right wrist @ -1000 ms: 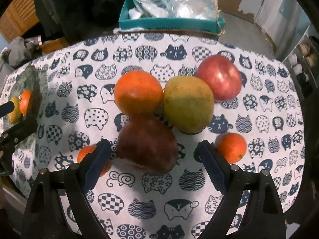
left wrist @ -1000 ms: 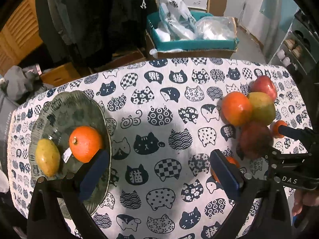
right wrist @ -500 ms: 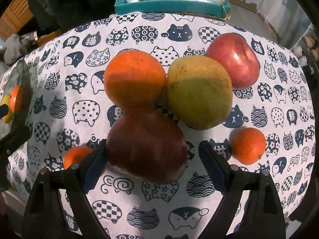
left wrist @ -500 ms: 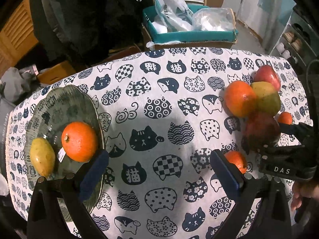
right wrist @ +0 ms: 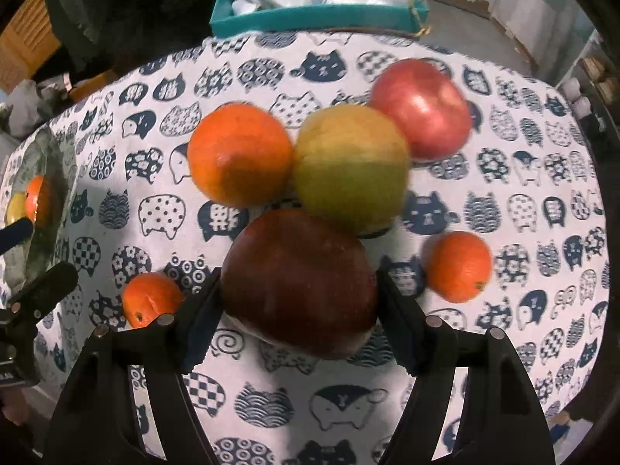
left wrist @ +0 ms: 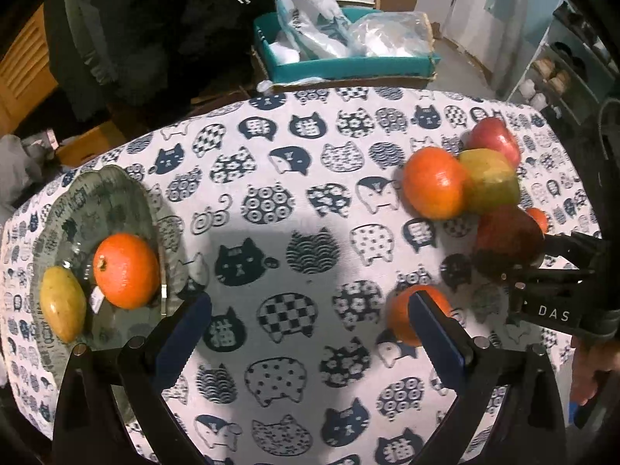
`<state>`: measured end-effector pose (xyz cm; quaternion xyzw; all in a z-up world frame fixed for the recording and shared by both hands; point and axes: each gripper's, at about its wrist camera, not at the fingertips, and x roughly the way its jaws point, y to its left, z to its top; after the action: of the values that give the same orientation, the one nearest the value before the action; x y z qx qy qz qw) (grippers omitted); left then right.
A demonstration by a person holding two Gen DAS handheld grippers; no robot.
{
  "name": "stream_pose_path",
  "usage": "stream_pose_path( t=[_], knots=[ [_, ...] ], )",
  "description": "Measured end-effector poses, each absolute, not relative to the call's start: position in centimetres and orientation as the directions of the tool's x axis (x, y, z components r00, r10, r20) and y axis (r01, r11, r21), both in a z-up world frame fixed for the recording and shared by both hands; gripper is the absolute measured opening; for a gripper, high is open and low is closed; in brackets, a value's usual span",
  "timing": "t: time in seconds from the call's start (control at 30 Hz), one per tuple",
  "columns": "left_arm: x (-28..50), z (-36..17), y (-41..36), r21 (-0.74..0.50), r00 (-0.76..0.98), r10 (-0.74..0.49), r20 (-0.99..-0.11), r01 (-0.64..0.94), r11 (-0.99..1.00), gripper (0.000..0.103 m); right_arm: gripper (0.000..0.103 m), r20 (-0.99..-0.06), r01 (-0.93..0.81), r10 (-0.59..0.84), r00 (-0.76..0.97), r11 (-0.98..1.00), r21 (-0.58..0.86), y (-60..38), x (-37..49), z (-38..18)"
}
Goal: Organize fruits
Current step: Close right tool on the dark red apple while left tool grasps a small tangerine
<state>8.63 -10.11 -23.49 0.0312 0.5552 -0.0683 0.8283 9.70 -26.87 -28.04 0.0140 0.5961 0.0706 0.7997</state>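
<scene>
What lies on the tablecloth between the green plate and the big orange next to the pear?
In the left wrist view, only bare tablecloth lies between the plate and the big orange.

Table (left wrist: 294, 178) under cat-print cloth. Behind it: teal box (left wrist: 348, 66) holding plastic bags, dark garments, wooden slatted panel (left wrist: 23, 66) left, shelving (left wrist: 562, 73) right. Grey floor.

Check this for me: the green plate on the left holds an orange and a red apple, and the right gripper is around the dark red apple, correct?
Not quite. In the left wrist view the green plate holds an orange and a yellow mango, not a red apple. The rest stands: the right gripper has been closing around the dark red apple, its pads at the apple's sides.
</scene>
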Motion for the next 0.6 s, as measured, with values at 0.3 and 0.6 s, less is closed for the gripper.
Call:
stream_pose_path(
  t=[0.3, 0.6],
  knots=[
    [8.4, -24.7, -13.1, -0.047, 0.334, -0.115, -0.936, 0.206, 0.977, 0.102, 0.074, -0.943, -0.082, 0.106, 0.314, 0.993, 0.085, -29.0, 8.3, -26.5],
    [8.4, -26.3, -14.9, -0.05, 0.292, -0.118, -0.949, 0.233, 0.971, 0.099, 0.074, -0.943, -0.066, 0.118, 0.311, 0.993, 0.103, -29.8, 8.1, -26.8]
  ],
)
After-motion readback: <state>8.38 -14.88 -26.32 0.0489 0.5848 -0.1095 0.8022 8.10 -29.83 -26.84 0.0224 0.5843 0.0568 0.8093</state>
